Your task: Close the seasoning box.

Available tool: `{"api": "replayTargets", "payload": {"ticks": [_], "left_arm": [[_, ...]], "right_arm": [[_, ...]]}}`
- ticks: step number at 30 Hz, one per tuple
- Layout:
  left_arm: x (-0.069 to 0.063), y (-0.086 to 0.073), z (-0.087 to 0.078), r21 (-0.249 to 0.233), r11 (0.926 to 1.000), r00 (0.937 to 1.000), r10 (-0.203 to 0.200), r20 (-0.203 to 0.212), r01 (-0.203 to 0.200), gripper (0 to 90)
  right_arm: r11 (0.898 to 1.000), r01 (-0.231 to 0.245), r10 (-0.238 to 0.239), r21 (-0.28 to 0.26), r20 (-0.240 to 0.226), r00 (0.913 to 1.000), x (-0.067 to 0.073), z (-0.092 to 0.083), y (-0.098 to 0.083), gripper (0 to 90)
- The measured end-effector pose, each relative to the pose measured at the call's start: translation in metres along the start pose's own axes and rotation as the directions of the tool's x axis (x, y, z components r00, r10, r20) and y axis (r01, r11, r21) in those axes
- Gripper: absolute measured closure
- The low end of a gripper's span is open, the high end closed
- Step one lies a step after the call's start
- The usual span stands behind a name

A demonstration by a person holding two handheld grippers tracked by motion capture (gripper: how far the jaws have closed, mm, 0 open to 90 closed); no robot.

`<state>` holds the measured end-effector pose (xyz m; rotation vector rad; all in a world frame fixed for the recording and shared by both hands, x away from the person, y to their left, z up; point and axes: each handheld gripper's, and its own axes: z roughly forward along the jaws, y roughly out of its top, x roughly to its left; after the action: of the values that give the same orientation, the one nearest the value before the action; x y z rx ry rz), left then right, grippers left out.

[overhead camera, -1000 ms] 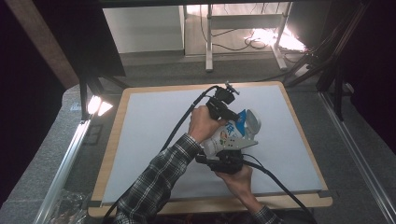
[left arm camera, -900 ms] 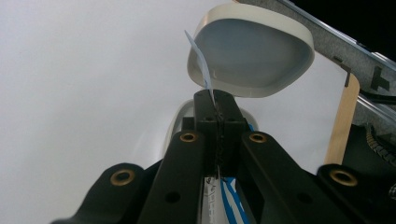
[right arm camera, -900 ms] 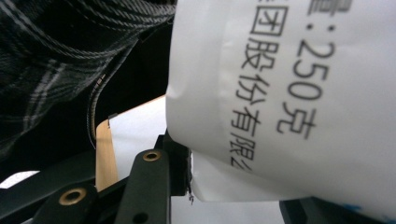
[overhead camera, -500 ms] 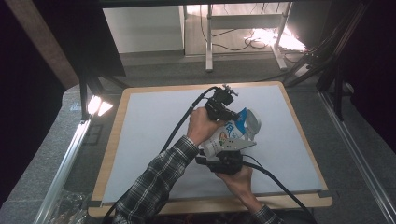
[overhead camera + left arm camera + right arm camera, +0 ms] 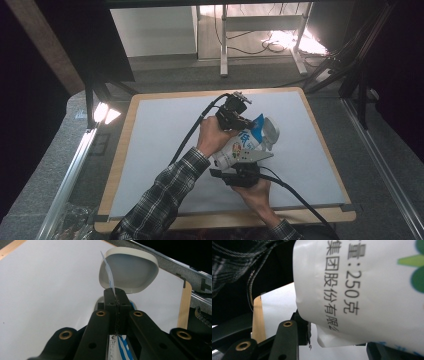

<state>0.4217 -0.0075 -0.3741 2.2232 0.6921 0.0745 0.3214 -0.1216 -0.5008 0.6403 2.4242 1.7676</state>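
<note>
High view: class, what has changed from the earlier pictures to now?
The right gripper jaws have just been opening around the white pouch. The left gripper stays clamped on the pouch's edge; pouch, hands and white bowl show no shift.

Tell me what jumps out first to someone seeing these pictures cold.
First, the white printed plastic pouch with blue trim, held above the middle of the white table mat between two hand-held grippers. The left gripper is shut on the pouch's thin top edge, while the right gripper has the pouch's lower end between its jaws, which have just been opening. Beside the pouch is a pale grey rounded-triangle bowl.
</note>
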Motion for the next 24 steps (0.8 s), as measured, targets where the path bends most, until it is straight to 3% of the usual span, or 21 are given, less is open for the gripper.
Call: {"api": "replayTargets", "payload": {"ticks": [24], "left_arm": [[-0.003, -0.012, -0.017, -0.041, 0.999, 0.9996, 0.017, 0.022, -0.016, 89.8]], "right_arm": [[0.999, 0.003, -0.005, 0.049, 0.036, 0.9994, -0.005, 0.004, -0.009, 54.7]]}}
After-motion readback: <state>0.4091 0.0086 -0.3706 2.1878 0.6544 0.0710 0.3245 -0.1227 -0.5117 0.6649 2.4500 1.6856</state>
